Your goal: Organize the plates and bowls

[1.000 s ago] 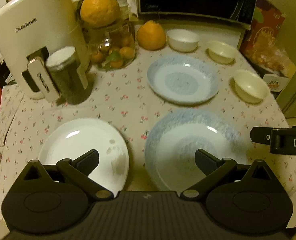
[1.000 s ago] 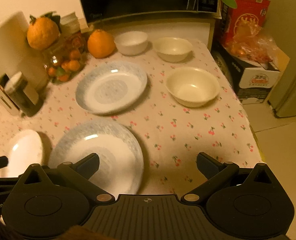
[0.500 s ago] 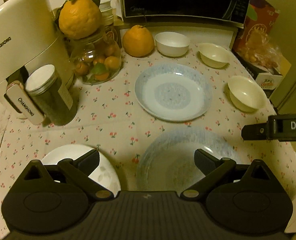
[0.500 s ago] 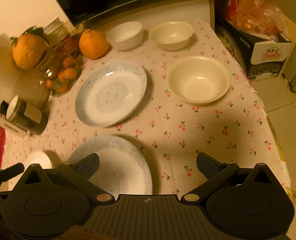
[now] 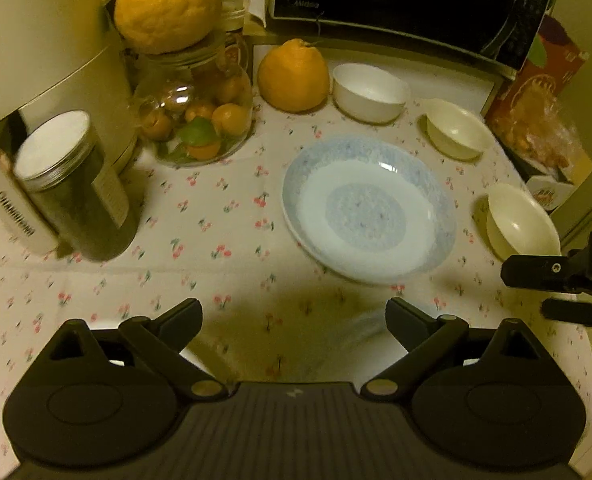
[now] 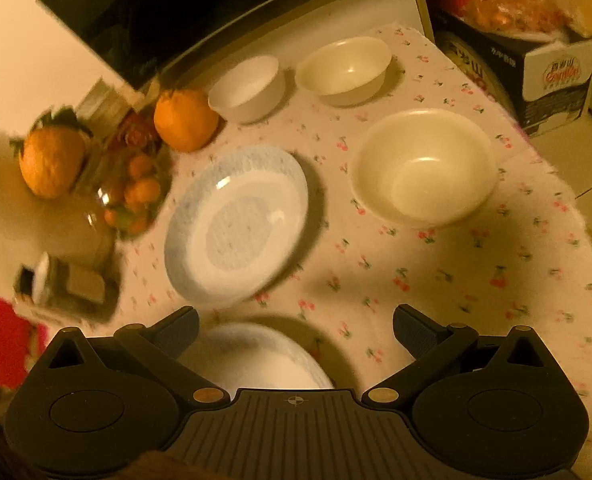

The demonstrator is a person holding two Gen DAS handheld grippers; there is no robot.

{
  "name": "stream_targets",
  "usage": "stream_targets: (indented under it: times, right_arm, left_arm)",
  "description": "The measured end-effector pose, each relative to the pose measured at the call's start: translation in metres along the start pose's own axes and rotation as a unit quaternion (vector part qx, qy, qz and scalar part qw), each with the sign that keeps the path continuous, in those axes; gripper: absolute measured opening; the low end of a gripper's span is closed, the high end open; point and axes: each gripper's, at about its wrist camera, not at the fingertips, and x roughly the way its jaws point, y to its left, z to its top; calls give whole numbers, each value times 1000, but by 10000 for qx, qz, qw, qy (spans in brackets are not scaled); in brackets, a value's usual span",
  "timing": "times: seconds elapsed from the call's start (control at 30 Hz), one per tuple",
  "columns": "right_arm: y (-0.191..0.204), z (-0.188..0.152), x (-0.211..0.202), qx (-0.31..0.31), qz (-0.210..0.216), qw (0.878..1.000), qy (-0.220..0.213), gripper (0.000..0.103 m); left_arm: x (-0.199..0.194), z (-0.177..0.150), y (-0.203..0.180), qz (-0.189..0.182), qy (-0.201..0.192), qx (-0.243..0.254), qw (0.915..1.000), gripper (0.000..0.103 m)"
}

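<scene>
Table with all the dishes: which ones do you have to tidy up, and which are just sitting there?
To tidy:
- blue plate
- nearer blue plate
- white bowl
- cream bowl at the back
- big cream bowl

Just sitting there:
- oranges
- fruit jar
- dark tin
- microwave

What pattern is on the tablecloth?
Small red cherries with green leaves on the white tablecloth, clearest in the left wrist view.

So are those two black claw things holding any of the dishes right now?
No. The left gripper and the right gripper both have their jaws wide apart above the tablecloth, gripping no plate or bowl.
</scene>
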Motion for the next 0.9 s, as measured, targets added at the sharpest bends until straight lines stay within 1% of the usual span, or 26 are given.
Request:
stream_targets:
  times: [0.07, 0.13, 0.2, 0.27, 0.37, 0.43, 0.47, 0.53, 0.57, 0.6, 0.63, 0.67, 0.7, 0.73, 0.77, 0.8, 0.83, 0.87, 0.9]
  right_arm:
    - [-9, 4, 12, 311, 261, 9991, 103, 102]
    - [-15, 7, 22, 553, 476, 9972, 148, 99]
    - [-16, 9, 31, 643, 601, 9960, 124, 98]
    - [-14, 11, 36, 643, 618, 9960, 66, 97]
    - [-11, 13, 44, 664, 612, 9959, 16, 95]
    - [-10, 16, 49, 701, 623, 9956, -34, 93]
    - [-10, 18, 52, 730, 629, 9953, -71, 91]
    - [-11, 21, 55, 753, 638, 9950, -137, 89]
    - [-11, 22, 58, 744, 629, 9951, -172, 86]
    - [-11, 24, 60, 727, 604, 9953, -203, 80]
    - [-11, 25, 63, 715, 567, 9956, -231, 77]
    - [-11, 25, 66, 706, 527, 9958, -260, 68]
    - [-12, 25, 68, 702, 482, 9960, -282, 57]
    - [-13, 25, 70, 702, 425, 9962, -300, 52]
    - [-13, 25, 73, 703, 355, 9964, -315, 43]
    - [-14, 25, 75, 702, 306, 9965, -340, 38]
    - [-15, 25, 76, 694, 267, 9966, -366, 36]
    - [-16, 25, 78, 682, 229, 9966, -395, 31]
    - [-16, 25, 80, 672, 213, 9967, -414, 23]
  left_arm:
    - [9, 5, 6, -126, -26, -114, 9999, 91]
    - [17, 11, 10, -248, -52, -245, 9994, 84]
    - [23, 16, 13, -402, -110, -349, 9985, 82]
    - [28, 21, 13, -461, -180, -421, 9979, 81]
    - [38, 26, 12, -439, -193, -410, 9980, 79]
    - [45, 29, 14, -440, -149, -478, 9978, 73]
    - [48, 30, 15, -483, -132, -545, 9973, 71]
    - [54, 33, 20, -592, -114, -696, 9958, 64]
    - [56, 33, 21, -639, -117, -757, 9950, 62]
    - [59, 34, 21, -688, -125, -805, 9943, 57]
    - [62, 34, 21, -721, -125, -824, 9939, 51]
    - [66, 35, 20, -724, -109, -832, 9938, 48]
    - [69, 35, 19, -691, -76, -844, 9940, 41]
    - [73, 35, 19, -651, -42, -868, 9941, 36]
    - [76, 35, 18, -620, -23, -899, 9940, 34]
    - [78, 35, 19, -595, -14, -929, 9939, 30]
    - [80, 36, 19, -570, -10, -955, 9938, 24]
    - [82, 35, 19, -539, -18, -985, 9937, 21]
    - [84, 35, 19, -494, -21, -1007, 9937, 15]
